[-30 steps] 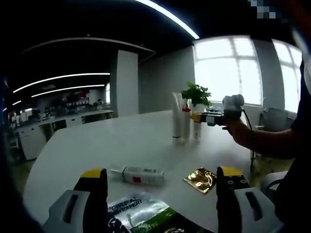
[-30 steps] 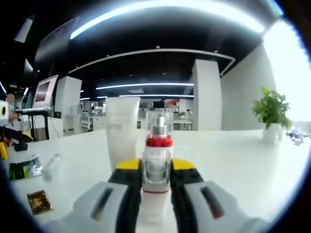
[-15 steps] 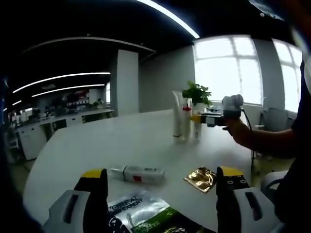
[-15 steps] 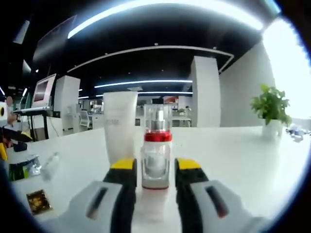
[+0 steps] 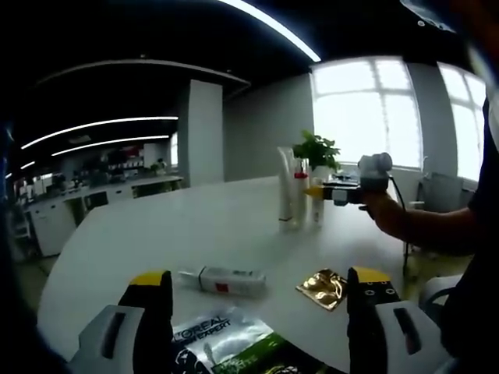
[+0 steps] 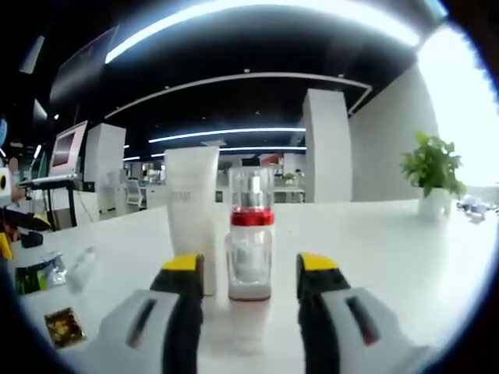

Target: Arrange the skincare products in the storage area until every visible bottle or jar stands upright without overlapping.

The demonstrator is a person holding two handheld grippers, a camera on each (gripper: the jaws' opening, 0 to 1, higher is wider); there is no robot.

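Note:
A clear pump bottle (image 6: 249,238) with a red band stands upright on the white table (image 6: 374,257), beside a tall white tube (image 6: 191,222) standing on its cap. My right gripper (image 6: 248,269) is open, its yellow-tipped jaws on either side of the bottle without touching it. In the left gripper view the same bottle (image 5: 299,201) and tube (image 5: 284,195) stand at the far side, with the right gripper (image 5: 316,190) next to them. My left gripper (image 5: 257,284) is open over a small tube (image 5: 226,279) lying flat, a gold sachet (image 5: 323,287) and a green sachet (image 5: 230,347).
A potted plant (image 6: 433,175) stands at the table's far right edge. A person's hand and forearm (image 5: 405,222) hold the right gripper. Desks and a monitor (image 6: 69,148) fill the office behind. Bare tabletop stretches between the two groups of products.
My right gripper has let go of the pump bottle: its jaws were shut on it, then opened and spread wider. The bottle stays upright. The left gripper has not moved.

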